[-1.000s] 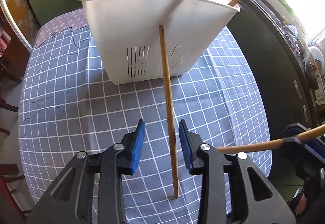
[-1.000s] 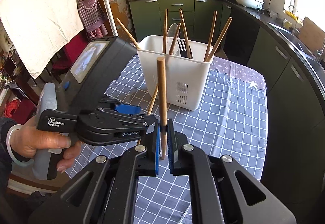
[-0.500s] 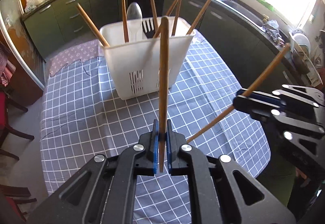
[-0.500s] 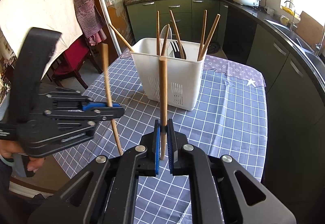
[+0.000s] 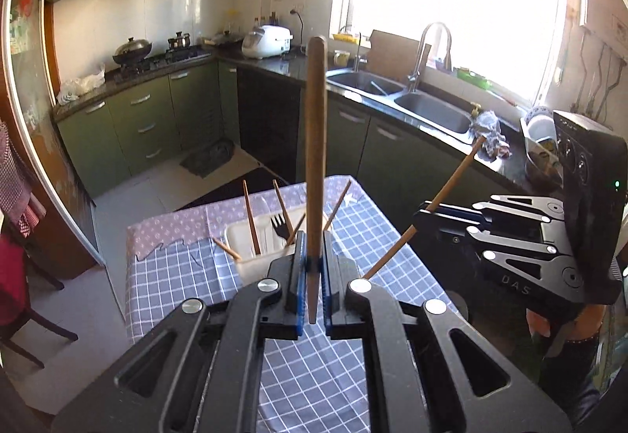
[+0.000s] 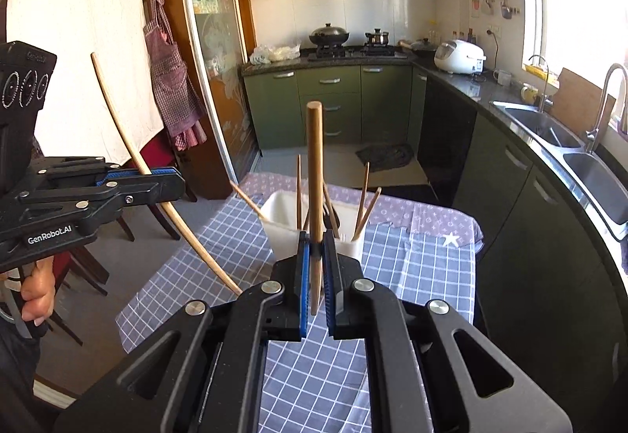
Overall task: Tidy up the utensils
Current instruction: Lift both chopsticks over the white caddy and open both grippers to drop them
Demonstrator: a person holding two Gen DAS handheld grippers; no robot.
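Note:
My left gripper (image 5: 313, 264) is shut on a wooden chopstick (image 5: 316, 142) that stands upright between its blue pads. My right gripper (image 6: 314, 260) is shut on a second chopstick (image 6: 314, 166), also upright. Both hang high above the white utensil basket (image 5: 245, 262) on the table. The basket (image 6: 276, 229) holds several chopsticks and a black fork (image 5: 278, 225). In the left wrist view the right gripper (image 5: 422, 211) is off to the right, its chopstick (image 5: 451, 189) slanted. The right wrist view has the left gripper (image 6: 176, 179) at the left, held by a hand (image 6: 35, 287).
A blue checked cloth (image 5: 176, 276) covers the table (image 6: 412, 276). Green kitchen cabinets (image 6: 329, 107), a double sink (image 5: 428, 111) and a stove (image 6: 345, 50) line the far walls. Dark wooden chairs (image 5: 23, 299) stand left of the table.
The left jaws closed on the chopstick that leaned on the basket and lifted it. Both grippers rose well above the table, so the basket looks smaller and lower.

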